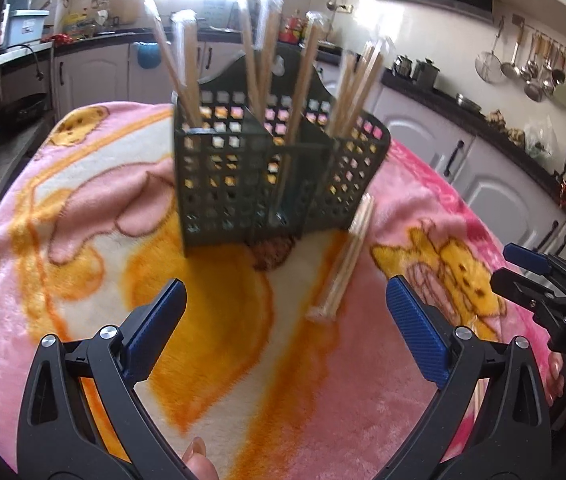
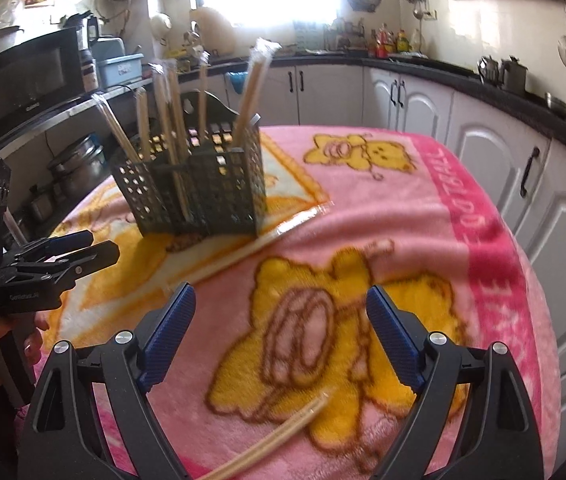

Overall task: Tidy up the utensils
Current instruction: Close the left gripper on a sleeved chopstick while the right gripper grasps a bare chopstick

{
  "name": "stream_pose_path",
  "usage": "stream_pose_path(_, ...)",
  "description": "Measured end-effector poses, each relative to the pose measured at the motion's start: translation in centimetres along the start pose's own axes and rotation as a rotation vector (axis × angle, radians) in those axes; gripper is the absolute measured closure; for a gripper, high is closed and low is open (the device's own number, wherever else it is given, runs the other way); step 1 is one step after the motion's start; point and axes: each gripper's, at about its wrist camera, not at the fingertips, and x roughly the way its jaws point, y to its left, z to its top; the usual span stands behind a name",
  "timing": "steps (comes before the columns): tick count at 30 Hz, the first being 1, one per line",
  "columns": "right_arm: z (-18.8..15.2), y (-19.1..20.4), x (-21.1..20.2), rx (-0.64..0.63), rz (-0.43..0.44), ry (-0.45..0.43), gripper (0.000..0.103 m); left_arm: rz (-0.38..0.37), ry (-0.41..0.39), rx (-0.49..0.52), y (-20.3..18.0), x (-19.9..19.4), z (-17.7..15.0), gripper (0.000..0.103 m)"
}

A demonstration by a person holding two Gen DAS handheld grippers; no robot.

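Chopsticks, pale wooden pairs sealed in clear plastic sleeves (image 1: 187, 68), are standing bunched and leaning at different angles inside the dark green perforated plastic utensil caddy (image 1: 243, 176), which is sitting at about twelve o'clock from the left gripper, on the far half of the table. Ordering by size, the pink and orange plush blanket with cartoon bears (image 1: 83, 208) is covering the whole tabletop and is filling most of both views. The caddy is coming next, upright, with a divider splitting it into compartments and a scalloped back panel rising behind the sticks; in the right wrist view it is appearing at around eleven o'clock (image 2: 199, 188). The left gripper (image 1: 286, 312) is hovering above the blanket with its blue-padded fingers spread wide and nothing between them, and in the right wrist view it is showing at nine o'clock (image 2: 83, 250). The right gripper (image 2: 281, 316) is likewise hanging over the blanket with its fingers wide apart and empty, and is appearing at the three o'clock edge of the left wrist view (image 1: 523, 270). One loose wrapped pair of chopsticks (image 1: 345, 264) is lying flat on the blanket at roughly one o'clock from the left gripper, its far end just beside the caddy's right front corner. Another wrapped pair (image 2: 271, 436) is lying on the blanket at about six o'clock in the right wrist view, below the spread fingers.
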Motion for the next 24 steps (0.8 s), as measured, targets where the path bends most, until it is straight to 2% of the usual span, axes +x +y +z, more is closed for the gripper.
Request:
stream_pose_path(6,-1.8,-1.4,0.9,0.034,-0.028,0.053,0.019,-0.031,0.057,0.032,-1.2,1.8,-1.1,0.011)
stream_pose_path(12,-3.2,-2.9,2.1,0.084,-0.02,0.124,0.02,-0.075,0.124,0.028,-1.6,4.0,-1.9,0.03)
stream_pose_path(17,-4.5,-3.6,2.9,0.163,0.043,0.188,0.034,-0.098,0.159,0.016,-1.7,5.2,-1.8,0.052)
stream_pose_path(21,-5.1,-3.3,2.9,0.162,0.043,0.206,0.049,-0.111,0.184,-0.002,-1.5,6.1,-1.8,0.055)
stream_pose_path(23,-5.2,-3.3,2.8,0.166,0.046,0.21,0.058,-0.107,0.19,-0.011,-1.4,6.4,-1.7,0.062)
stream_pose_path(24,-5.2,-3.3,2.8,0.17,0.047,0.212,0.066,-0.105,0.192,-0.013,-1.3,6.4,-1.7,0.064)
